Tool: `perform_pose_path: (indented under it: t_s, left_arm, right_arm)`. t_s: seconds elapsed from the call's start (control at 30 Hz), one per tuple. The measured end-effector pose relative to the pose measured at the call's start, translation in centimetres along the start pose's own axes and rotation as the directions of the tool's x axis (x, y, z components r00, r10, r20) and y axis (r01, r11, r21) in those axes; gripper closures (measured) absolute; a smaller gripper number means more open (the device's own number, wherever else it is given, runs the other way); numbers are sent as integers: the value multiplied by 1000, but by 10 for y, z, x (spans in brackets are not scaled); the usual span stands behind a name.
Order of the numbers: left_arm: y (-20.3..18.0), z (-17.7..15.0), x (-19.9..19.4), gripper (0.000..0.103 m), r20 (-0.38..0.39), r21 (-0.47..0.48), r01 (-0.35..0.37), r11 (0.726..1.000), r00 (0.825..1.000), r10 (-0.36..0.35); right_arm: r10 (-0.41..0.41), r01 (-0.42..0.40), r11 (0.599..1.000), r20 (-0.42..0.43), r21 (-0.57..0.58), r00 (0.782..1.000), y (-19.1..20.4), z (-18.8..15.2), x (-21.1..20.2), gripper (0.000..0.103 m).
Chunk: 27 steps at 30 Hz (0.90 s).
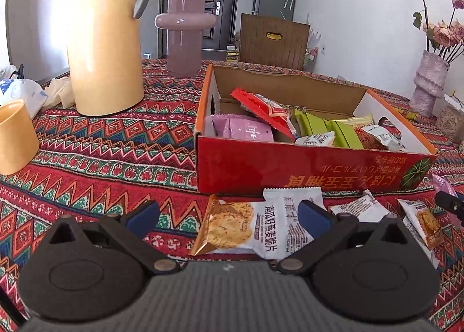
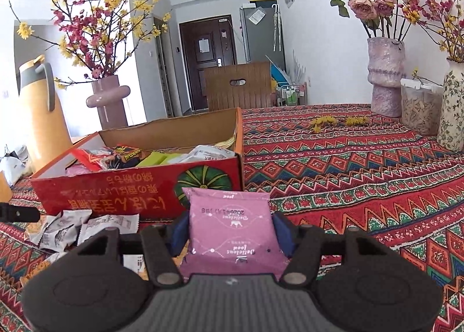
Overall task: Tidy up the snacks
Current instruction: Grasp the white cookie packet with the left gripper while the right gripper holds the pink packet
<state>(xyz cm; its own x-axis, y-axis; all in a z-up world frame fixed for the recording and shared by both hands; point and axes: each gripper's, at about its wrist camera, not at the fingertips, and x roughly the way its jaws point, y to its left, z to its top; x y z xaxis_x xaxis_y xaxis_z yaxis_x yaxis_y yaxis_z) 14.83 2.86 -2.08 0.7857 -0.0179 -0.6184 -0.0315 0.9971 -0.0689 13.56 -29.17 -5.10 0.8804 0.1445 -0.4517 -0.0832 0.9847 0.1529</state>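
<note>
- The left gripper [image 1: 229, 216] is spread wide, holding nothing, above a cracker packet [image 1: 246, 227] lying on the patterned tablecloth [image 1: 101, 143] just in front of the red box [image 1: 304, 169].
- The right gripper [image 2: 230, 230] is clamped on a pink snack packet [image 2: 232, 233], just in front of the box.
- The box holds red, pink, green and white packets.
- More white packets [image 2: 72, 230] lie loose beside it.
</note>
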Motion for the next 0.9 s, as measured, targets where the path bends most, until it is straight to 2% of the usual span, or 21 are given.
perform_pose_path:
  t_s: [0.2, 0.33, 0.67, 0.8, 0.9]
  left_arm:
    - [-8, 3, 23, 0, -93, 20, -1, 1000, 996, 3]
    - [3, 2, 30, 0, -121, -34, -7, 999, 993, 3]
    - [29, 2, 30, 1, -129, -113, -38, 993, 991, 23]
    - [32, 1, 27, 3, -125, -113, -39, 993, 992, 24]
    - [28, -2, 26, 8, -118, -83, -62, 995, 992, 52]
  right_arm:
    - [5, -5, 1000, 4, 5, 1000, -1, 0, -1, 43]
    - [10, -10, 1000, 6, 4, 1000, -1, 0, -1, 43]
    - [14, -14, 1000, 12, 3, 1000, -1, -1, -2, 43]
    - [14, -14, 1000, 13, 3, 1000, 0, -1, -2, 43]
    - [14, -14, 1000, 12, 2, 1000, 0, -1, -2, 43]
